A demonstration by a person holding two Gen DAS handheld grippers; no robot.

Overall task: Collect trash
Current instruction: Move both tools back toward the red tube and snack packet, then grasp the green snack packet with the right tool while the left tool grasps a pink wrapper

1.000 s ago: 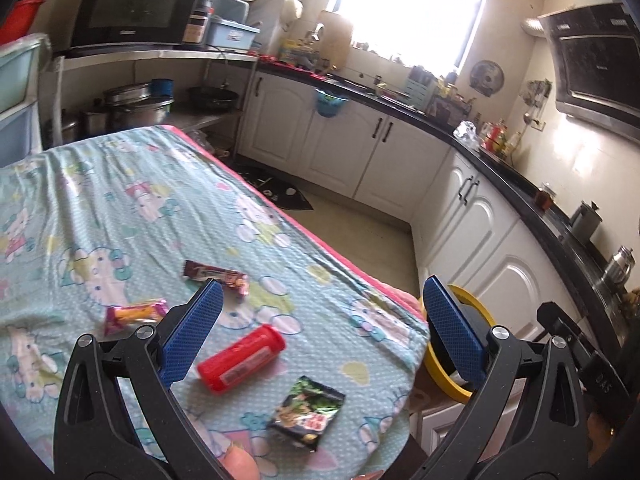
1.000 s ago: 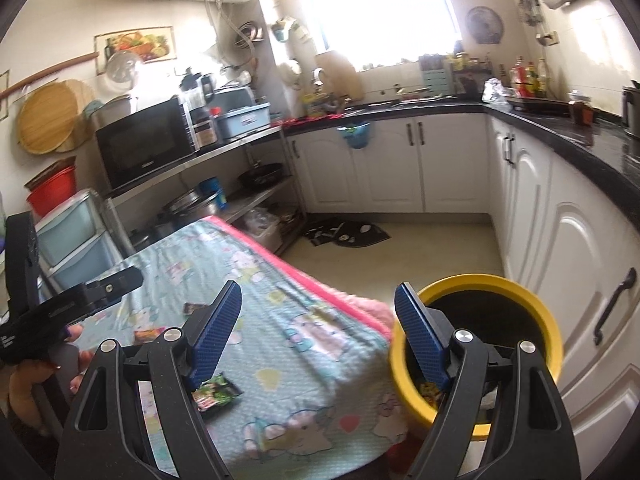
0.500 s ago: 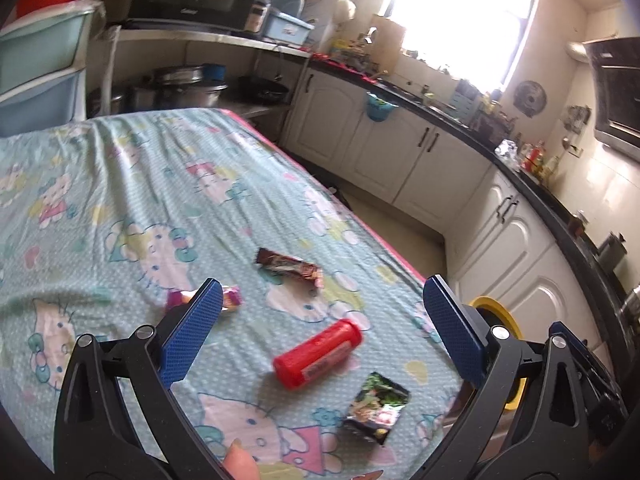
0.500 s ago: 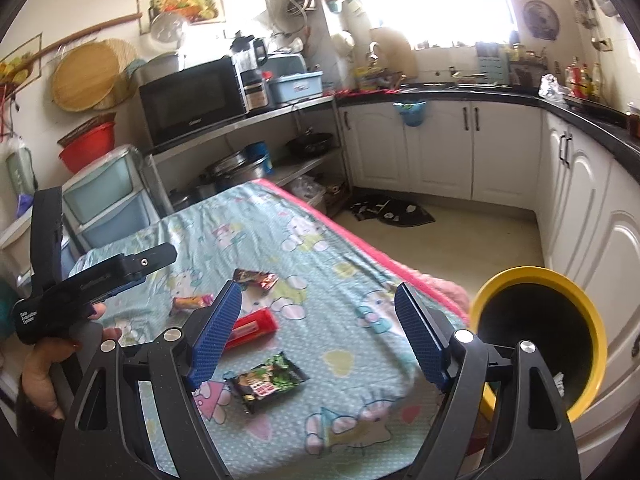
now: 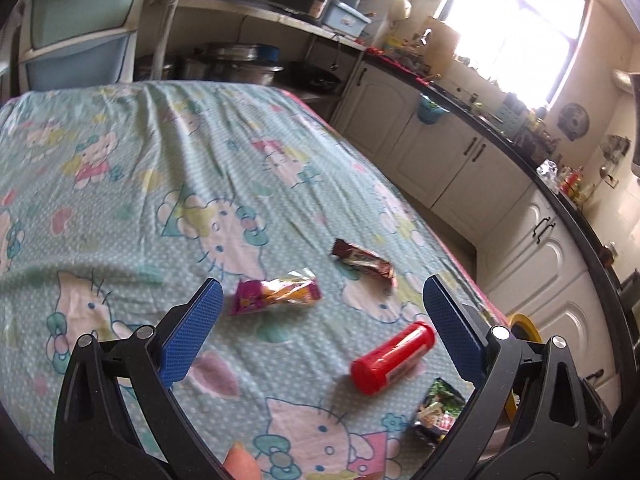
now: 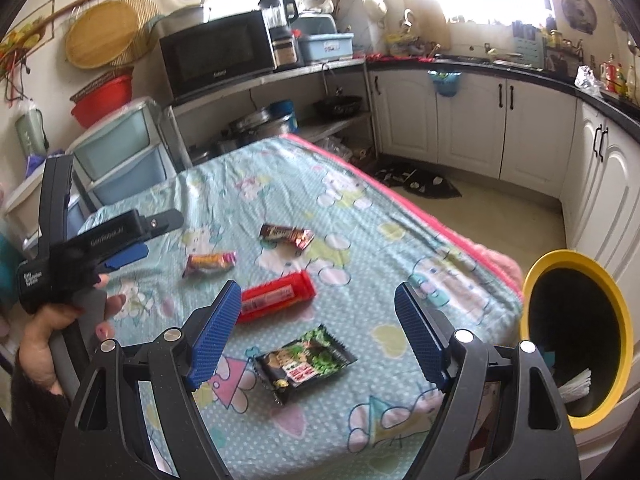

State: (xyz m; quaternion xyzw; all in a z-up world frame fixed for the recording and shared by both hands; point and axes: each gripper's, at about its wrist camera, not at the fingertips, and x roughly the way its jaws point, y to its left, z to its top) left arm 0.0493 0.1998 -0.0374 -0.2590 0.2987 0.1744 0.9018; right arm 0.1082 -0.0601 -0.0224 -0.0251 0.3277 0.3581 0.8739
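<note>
Tools first: the right tool (image 6: 316, 320) stands wide, both blue pads bare, nothing between them; the left tool (image 5: 320, 322) is likewise wide and empty, and shows in the right wrist view at the left edge, carried by a hand (image 6: 60, 320). Directly ahead of and below the right tool, between its pads in that view, lies a black and green printed foil snack packet (image 6: 306, 360), flat on the patterned light-blue cloth covering the surface (image 6: 400, 240). Its long axis runs crosswise to the line the tool points along, tilted somewhat. Judgement: the right hand is the nearer to this packet, and the coming move most likely turns on lowering onto it, with a roll of the wrist to close across its narrow side. Just beyond it lies a red cylindrical plastic container (image 6: 276, 296) on its side, also crosswise. Farther off are an orange and magenta wrapper (image 6: 210, 262) and a dark brown bar wrapper (image 6: 286, 236), the former lying just ahead of the left tool and so better placed for it. Count: four pieces of trash on the surface, one of each kind. One yellow-rimmed black bin (image 6: 576, 336) stands off the right end of the surface, holding something pale; contents otherwise not discernible. Collection is judged incomplete.
</note>
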